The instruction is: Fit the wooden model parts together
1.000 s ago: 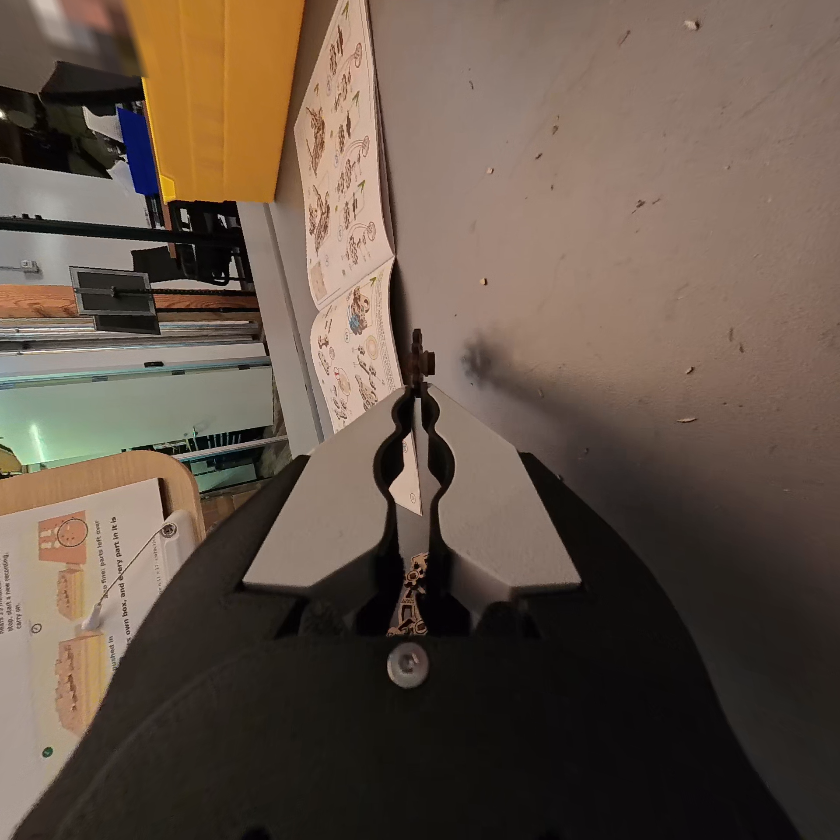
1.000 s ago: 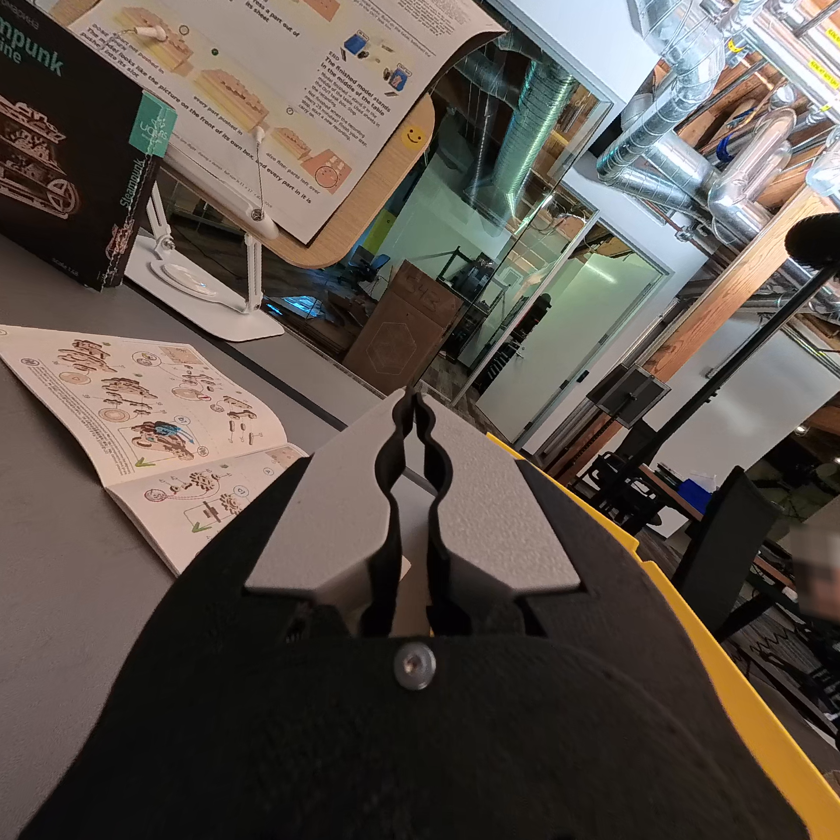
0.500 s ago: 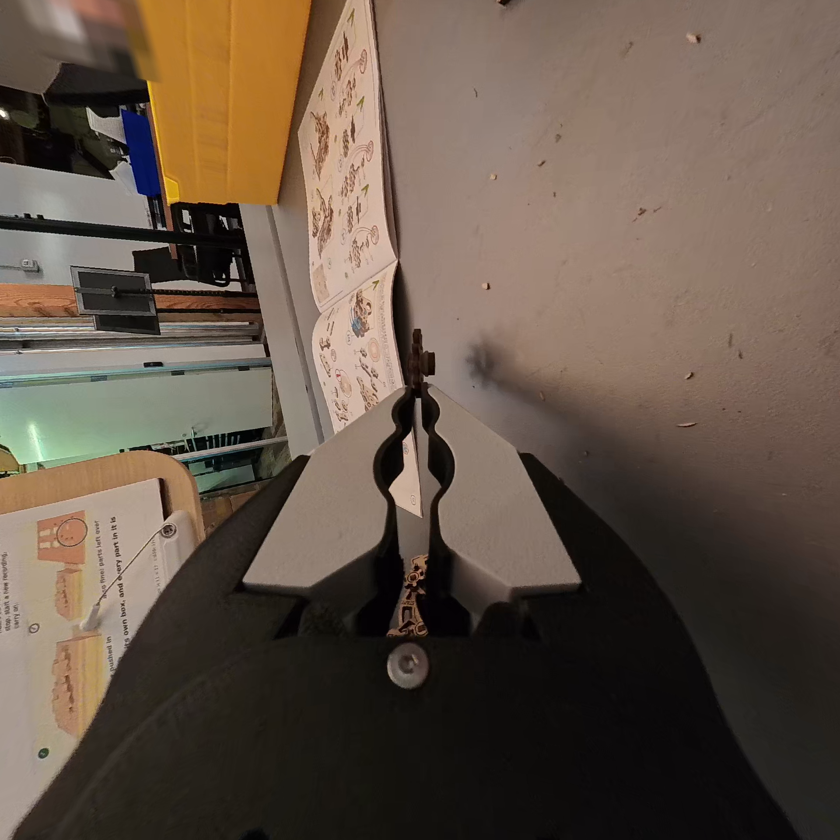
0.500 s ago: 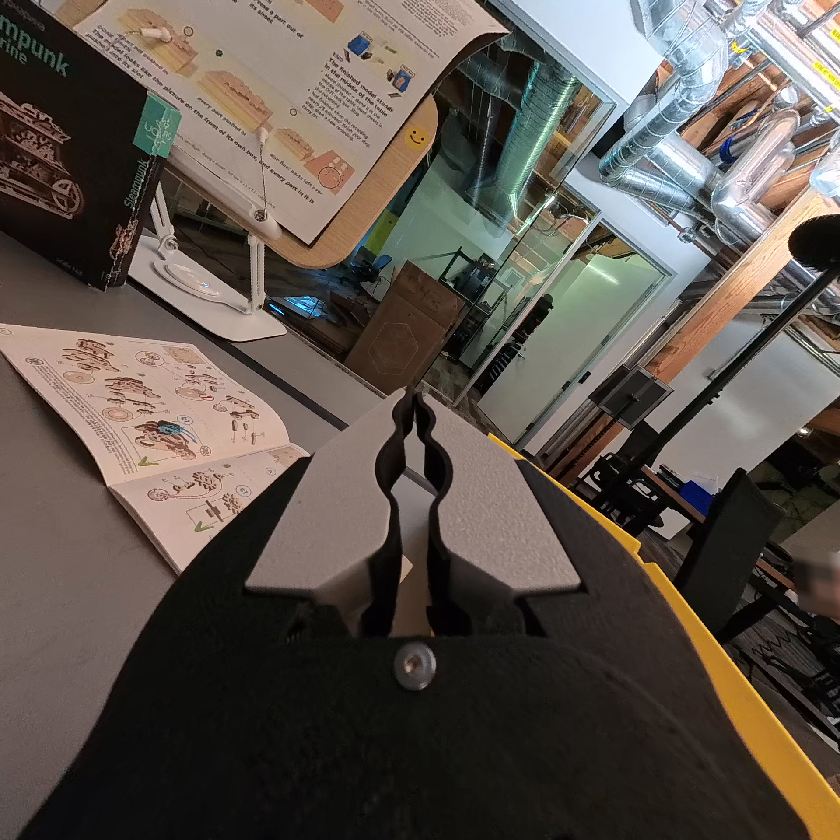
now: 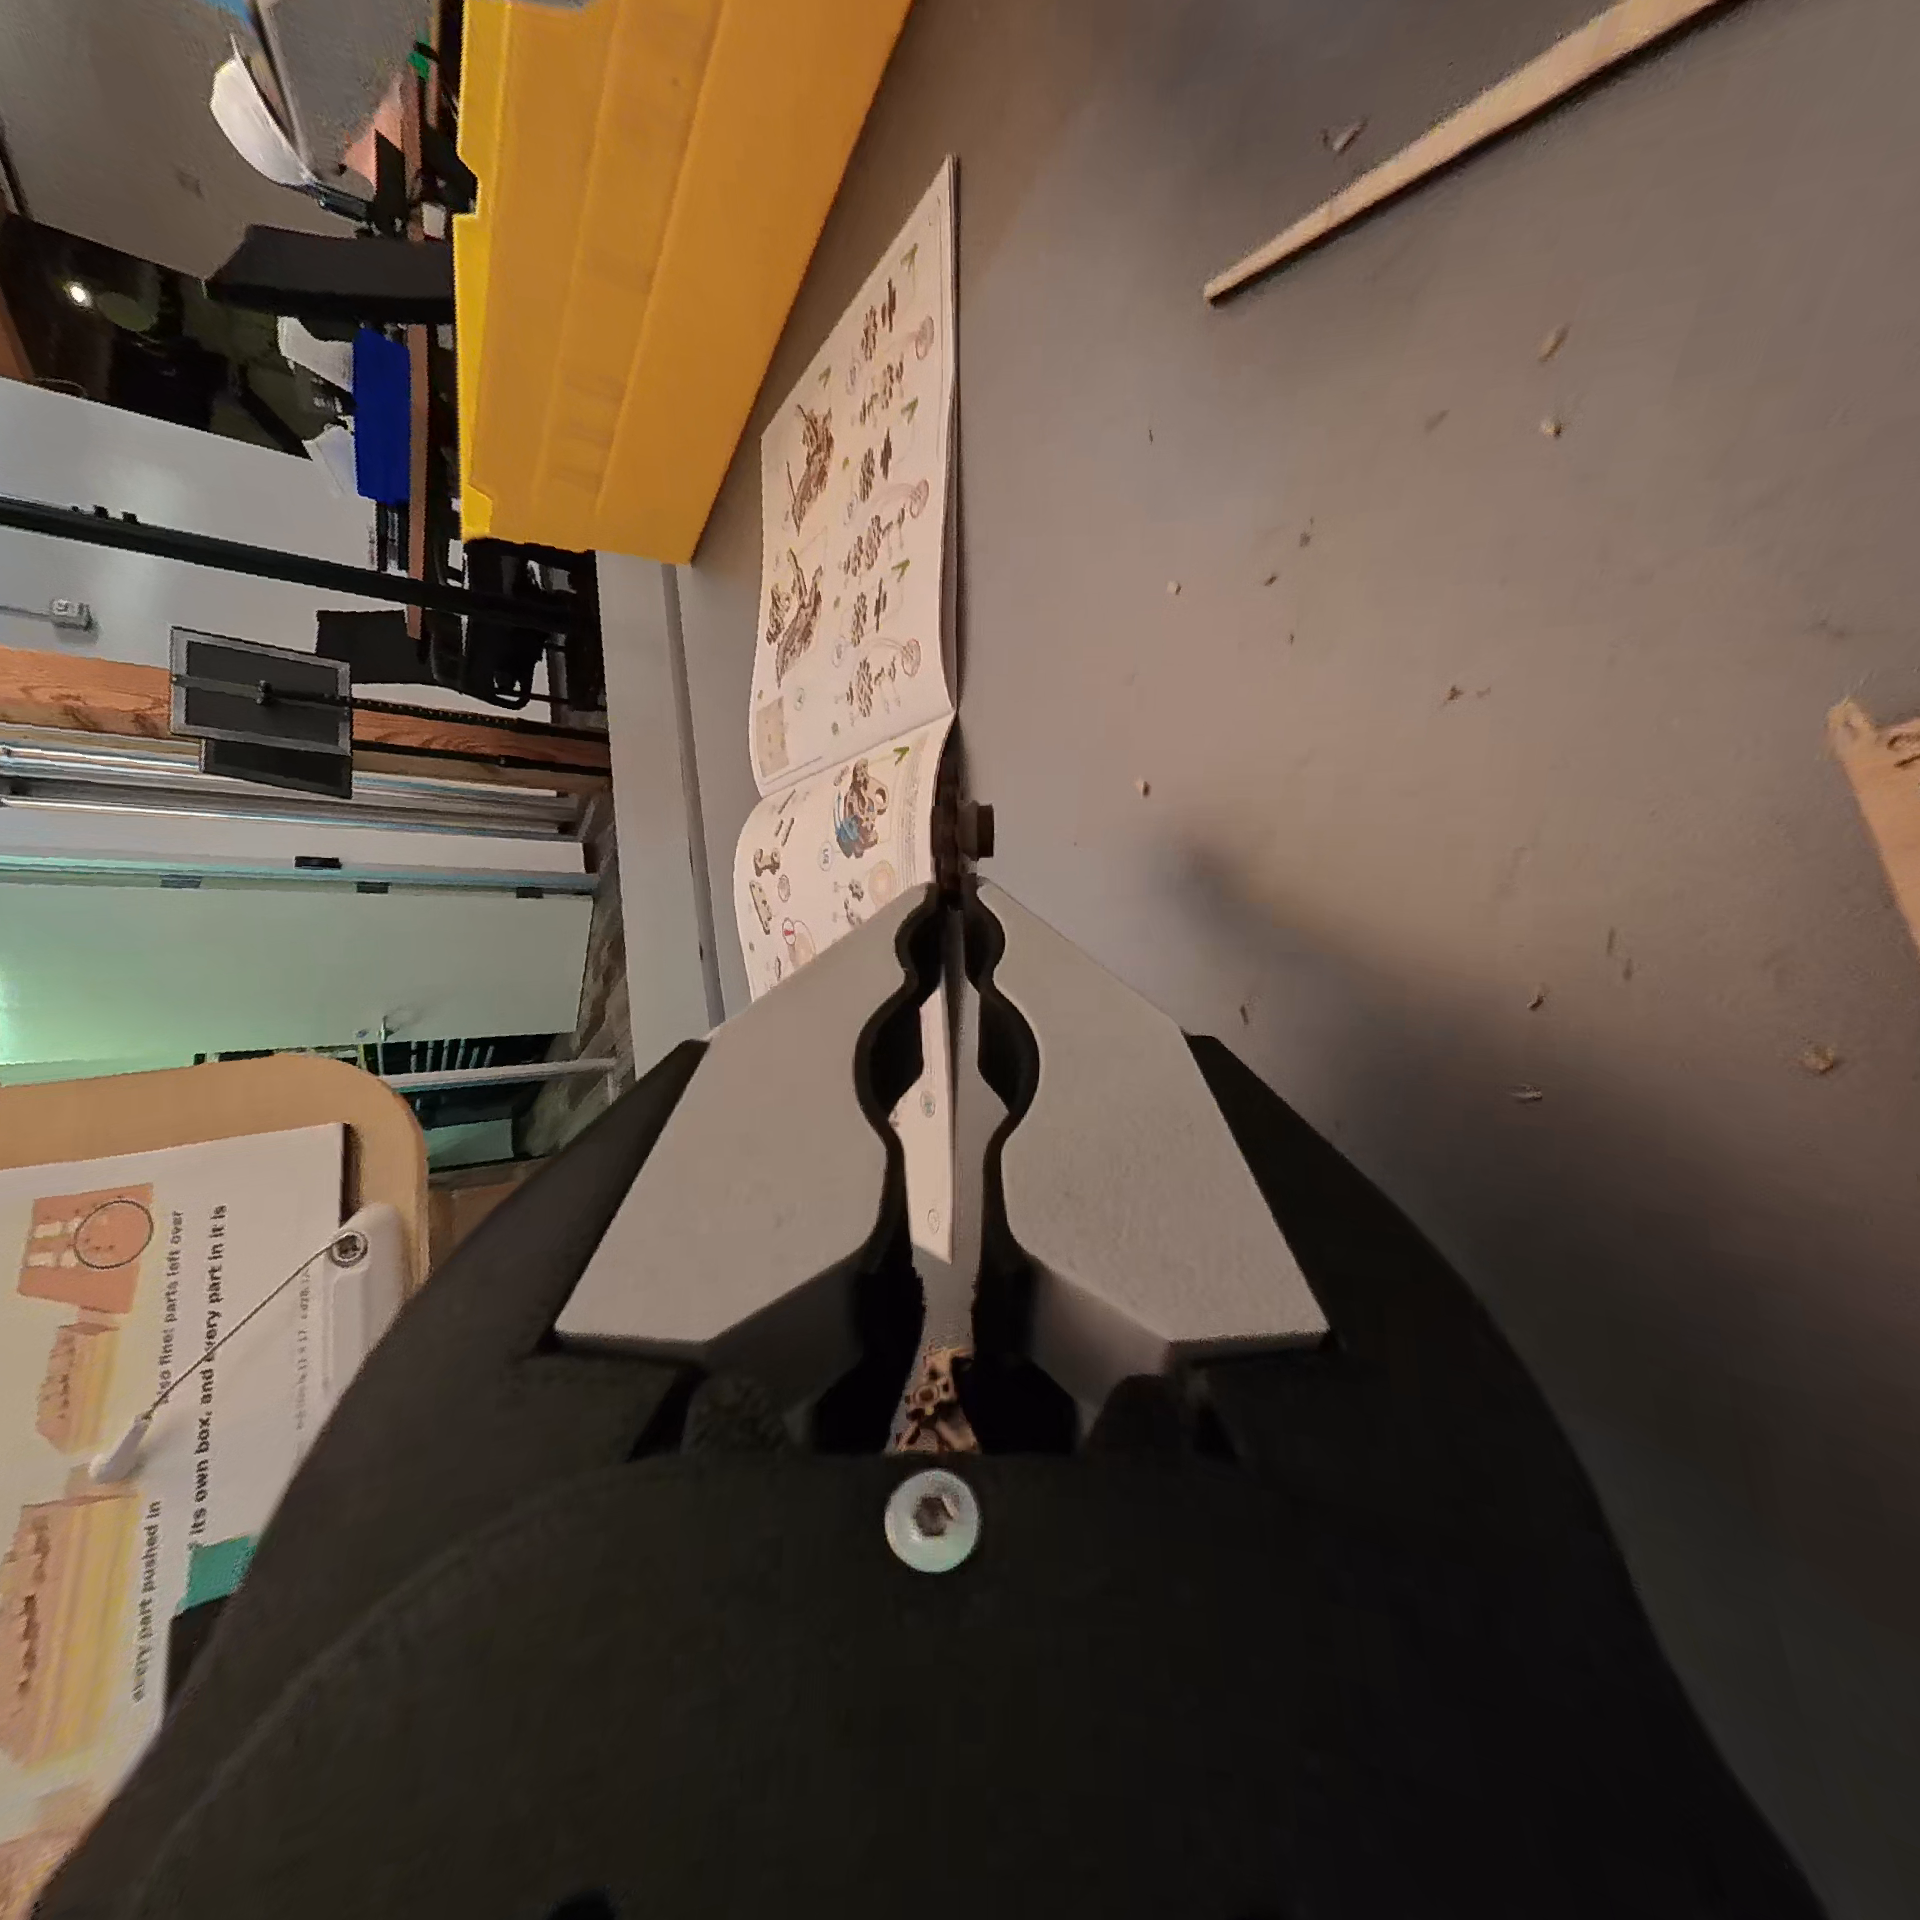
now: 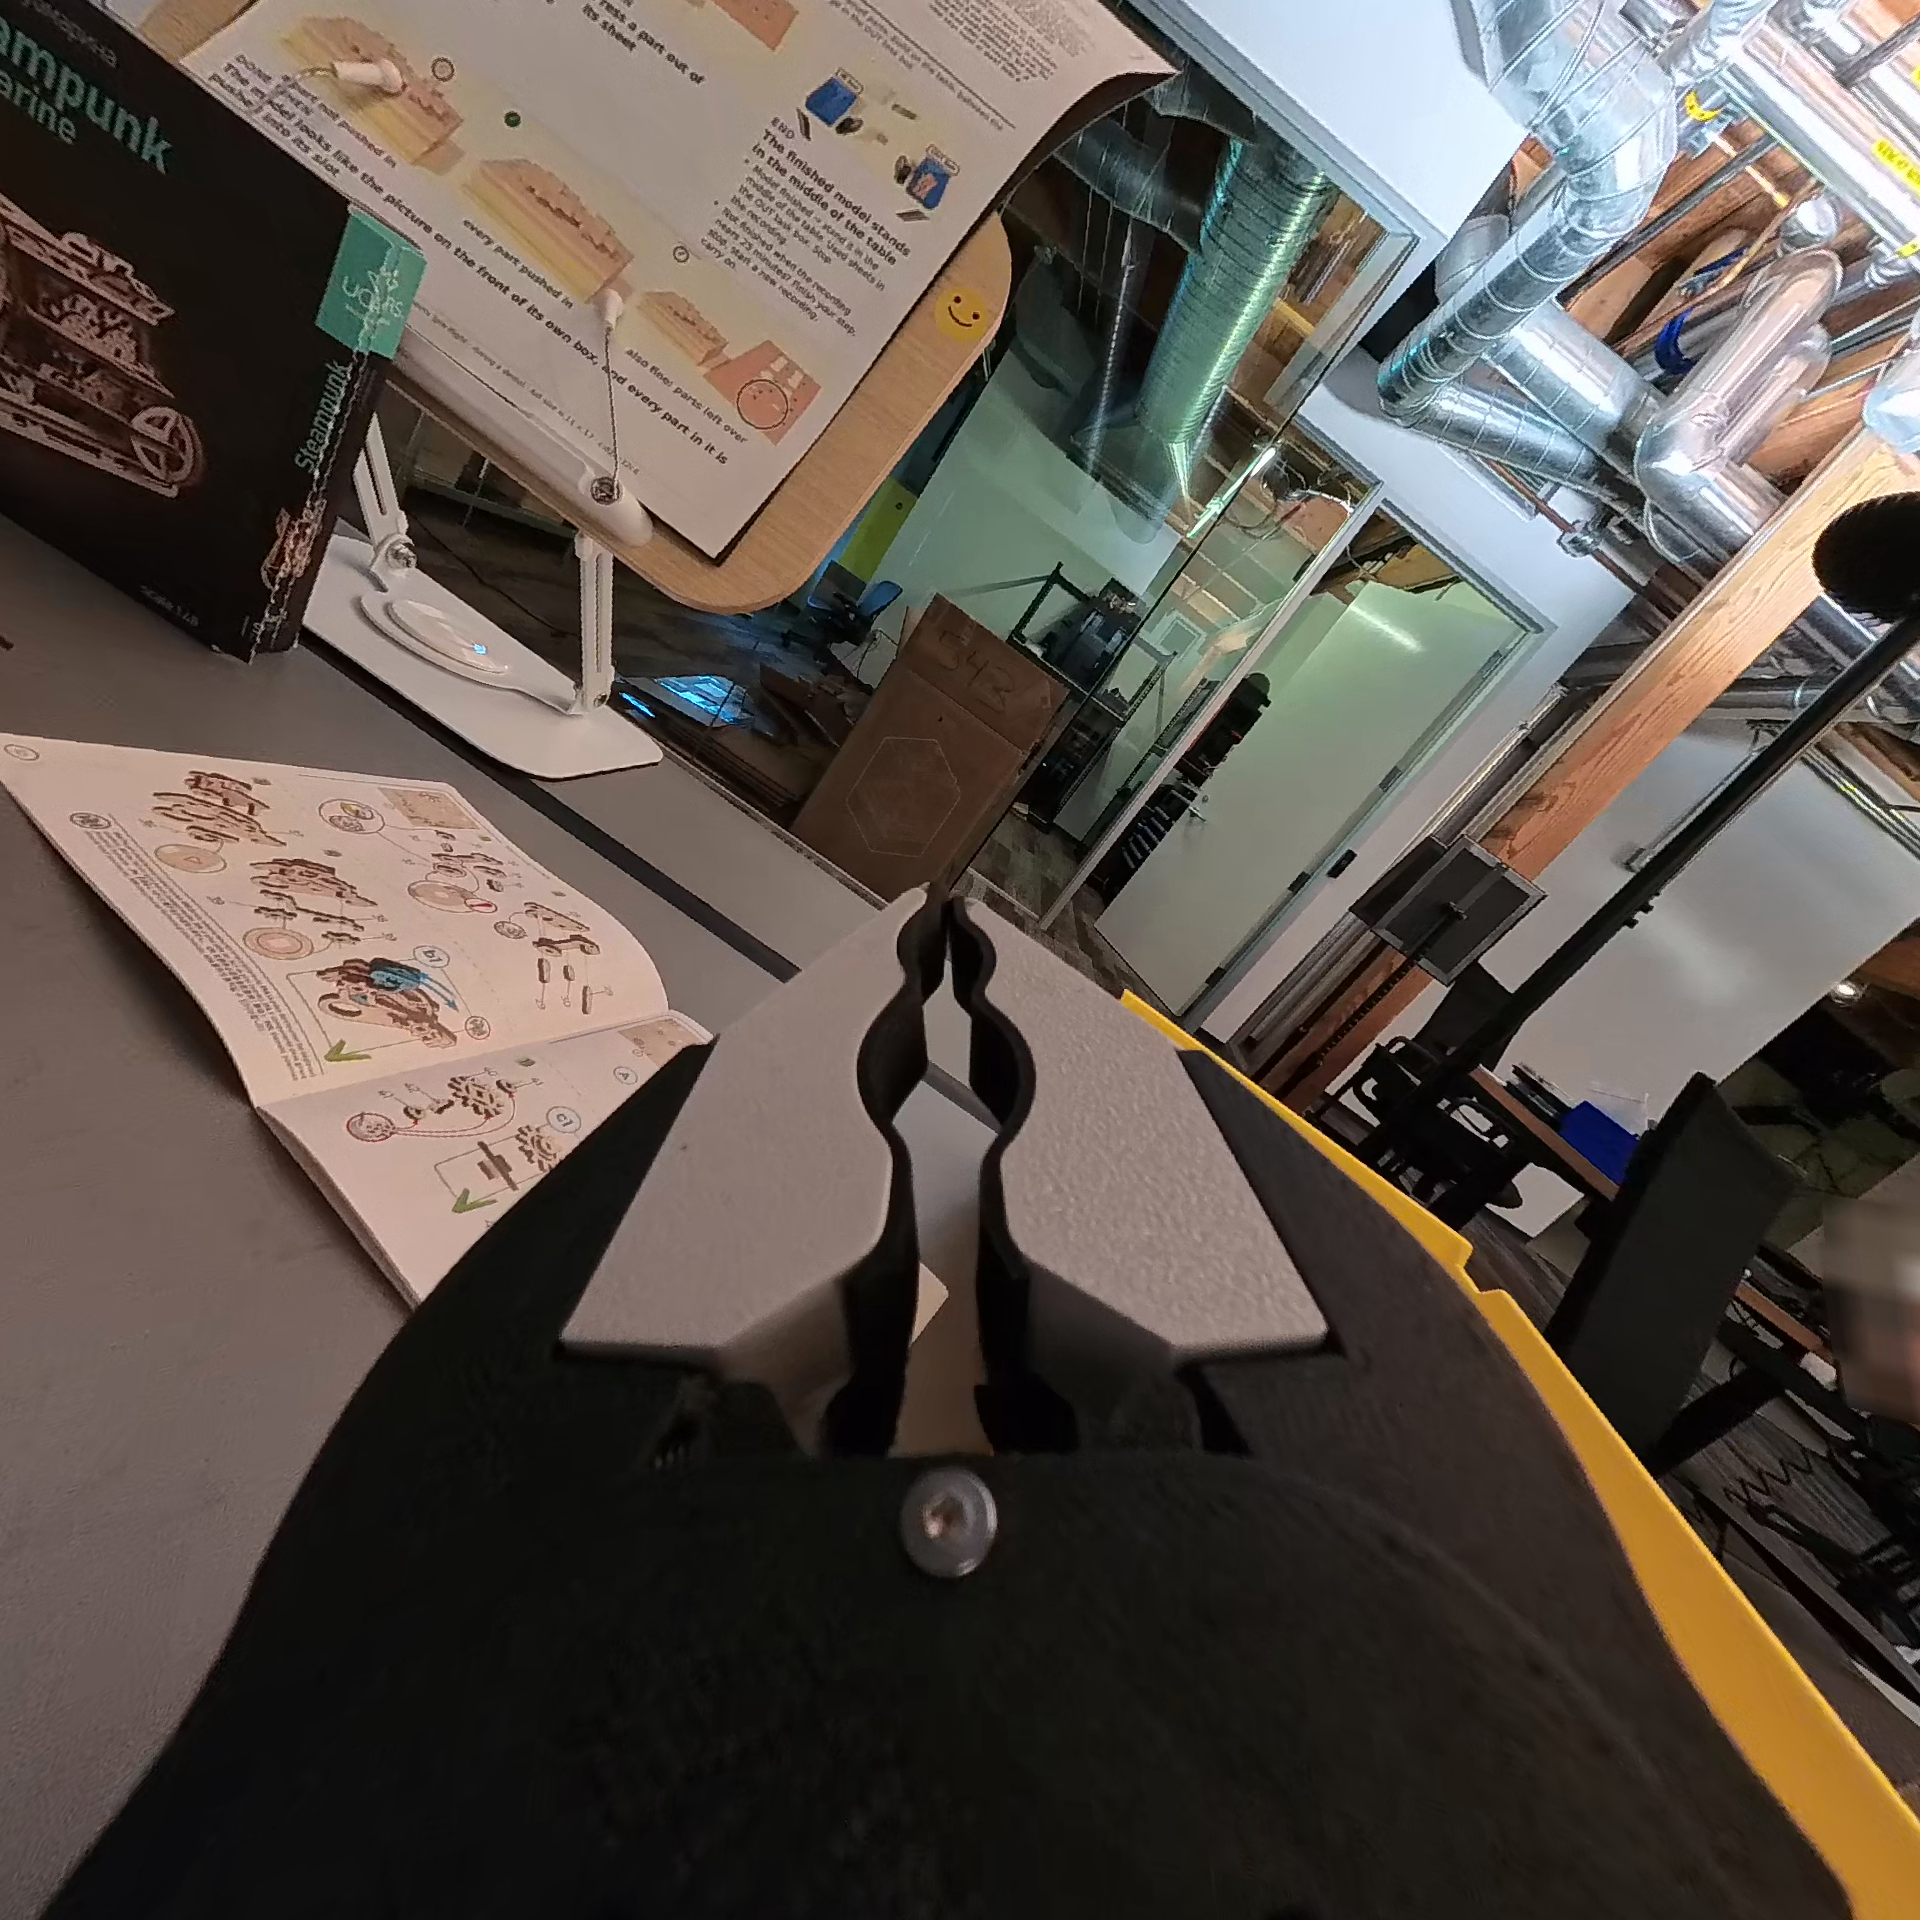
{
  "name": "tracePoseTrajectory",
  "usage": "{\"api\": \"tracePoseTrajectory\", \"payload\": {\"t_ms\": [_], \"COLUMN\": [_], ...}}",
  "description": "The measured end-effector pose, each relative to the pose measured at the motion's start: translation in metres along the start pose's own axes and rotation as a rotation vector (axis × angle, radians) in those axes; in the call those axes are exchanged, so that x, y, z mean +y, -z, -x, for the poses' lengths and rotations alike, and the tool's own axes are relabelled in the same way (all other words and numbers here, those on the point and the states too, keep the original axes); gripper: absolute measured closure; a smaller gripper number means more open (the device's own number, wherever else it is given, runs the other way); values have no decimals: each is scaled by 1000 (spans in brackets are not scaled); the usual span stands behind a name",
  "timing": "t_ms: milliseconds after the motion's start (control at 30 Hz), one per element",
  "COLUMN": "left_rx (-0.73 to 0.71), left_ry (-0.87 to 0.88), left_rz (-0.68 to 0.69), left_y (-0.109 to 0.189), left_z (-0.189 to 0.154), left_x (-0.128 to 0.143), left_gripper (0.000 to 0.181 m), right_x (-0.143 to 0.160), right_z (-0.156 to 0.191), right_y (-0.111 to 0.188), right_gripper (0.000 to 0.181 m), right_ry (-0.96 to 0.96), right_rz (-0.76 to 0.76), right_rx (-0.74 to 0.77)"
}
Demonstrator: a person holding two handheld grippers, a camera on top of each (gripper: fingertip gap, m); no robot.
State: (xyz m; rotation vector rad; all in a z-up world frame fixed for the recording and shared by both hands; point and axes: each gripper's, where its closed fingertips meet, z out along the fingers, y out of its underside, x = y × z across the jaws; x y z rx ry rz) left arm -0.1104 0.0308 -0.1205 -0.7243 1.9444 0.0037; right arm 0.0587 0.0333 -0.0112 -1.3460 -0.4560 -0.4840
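My left gripper (image 5: 954,902) is shut on a small dark wooden model part (image 5: 961,840). The part sticks out past the fingertips, held edge-on above the grey table (image 5: 1455,727). Another bit of wooden part (image 5: 935,1403) shows deep between the fingers near the hinge. My right gripper (image 6: 948,914) is shut with nothing visible between its tips, and it points over the table edge toward the room. The open instruction booklet (image 5: 862,582) lies on the table; it also shows in the right wrist view (image 6: 343,956).
A yellow bin (image 5: 634,270) stands beyond the booklet; its rim (image 6: 1558,1382) shows by the right gripper. A thin wooden strip (image 5: 1455,145) and a wood sheet edge (image 5: 1881,810) lie on the table. A dark kit box (image 6: 177,343), a lamp base (image 6: 488,675) and an instruction board (image 6: 644,187) stand at the back. Tip to tip, the grippers are about 20 cm apart.
The left gripper has pulled back and shifted, so the wooden strip and sheet edge have come into view. The right gripper has barely moved. Both stay shut.
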Motion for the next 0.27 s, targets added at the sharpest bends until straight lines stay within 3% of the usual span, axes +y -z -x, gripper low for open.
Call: {"api": "tracePoseTrajectory", "payload": {"t_ms": [267], "left_rx": [20], "left_ry": [84], "left_rz": [-105], "left_y": [3], "left_z": [-1], "left_x": [-25], "left_gripper": [181], "right_x": [0], "right_z": [1], "right_y": [0], "right_gripper": [181], "right_ry": [1], "right_rz": [0], "right_rx": [-5]}}
